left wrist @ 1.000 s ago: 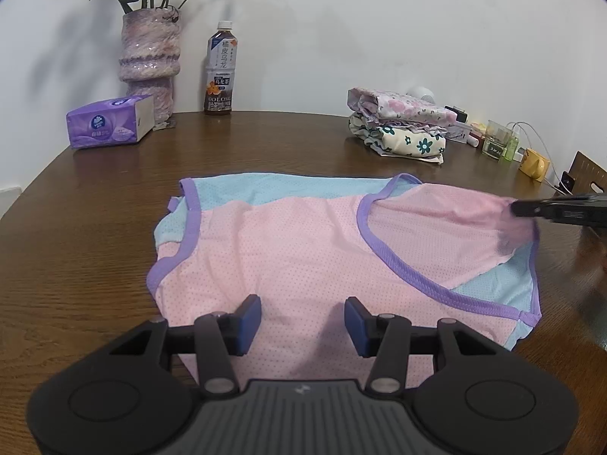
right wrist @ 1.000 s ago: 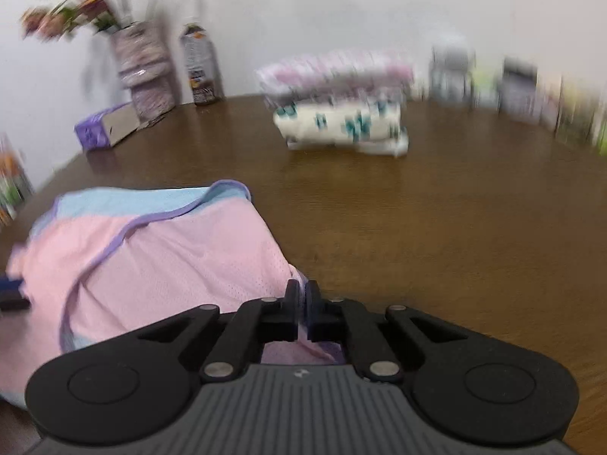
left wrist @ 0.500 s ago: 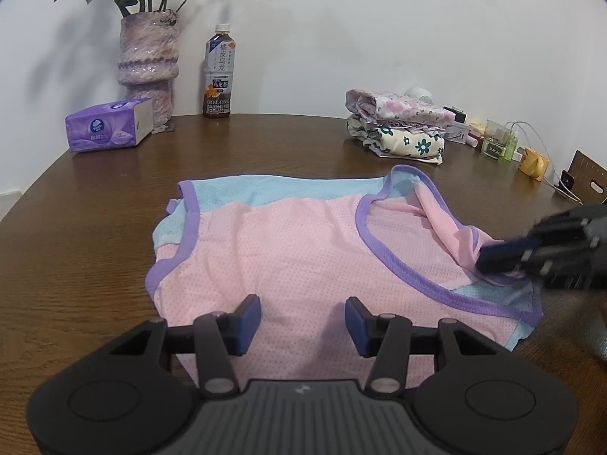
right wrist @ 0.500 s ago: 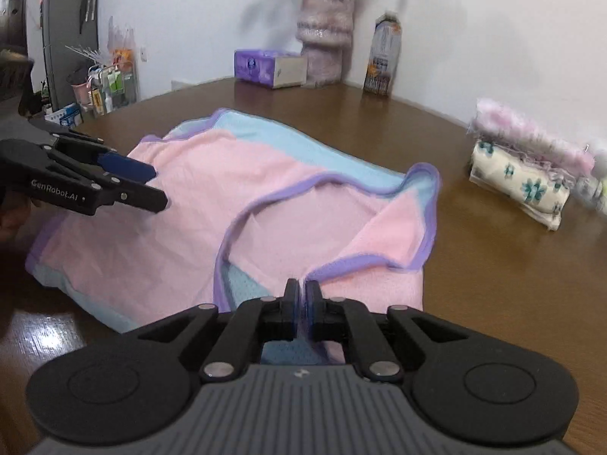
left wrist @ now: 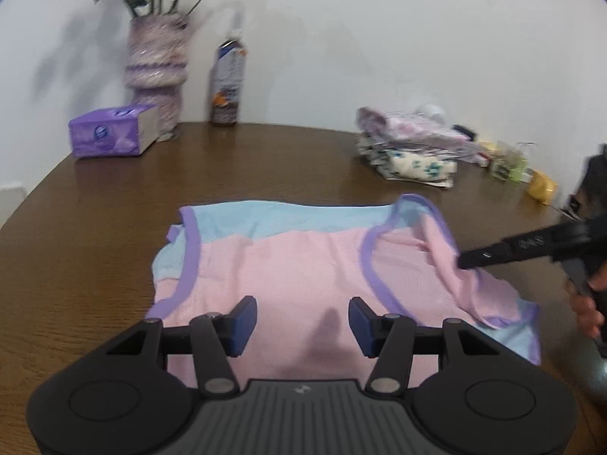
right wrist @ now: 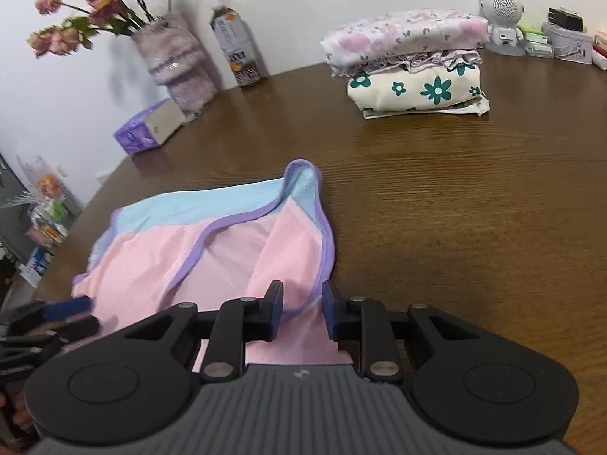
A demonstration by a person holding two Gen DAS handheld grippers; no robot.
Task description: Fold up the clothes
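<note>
The pink-and-blue garment (left wrist: 303,265) lay mid-tabletop (left wrist: 95,227), its right flap folded inward. The right tool (right wrist: 302,313) was opening, fabric between unpressed; best withdraw without dragging. The left tool (left wrist: 302,322) hovered half-open, empty.

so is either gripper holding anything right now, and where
Nothing is held. The right gripper is opening, the shirt's folded side edge loose between its jaws. The left gripper is open over the hem.

Along the far edge of the brown wooden desk (right wrist: 455,197) stand a fuzzy vase (left wrist: 156,76) of pink flowers, a drink bottle (left wrist: 227,83) just beside it and a purple tissue box (left wrist: 112,136). Toward the far right corner a small white robot-shaped figure (right wrist: 500,19) stands among small tins and boxes (right wrist: 569,40).
</note>
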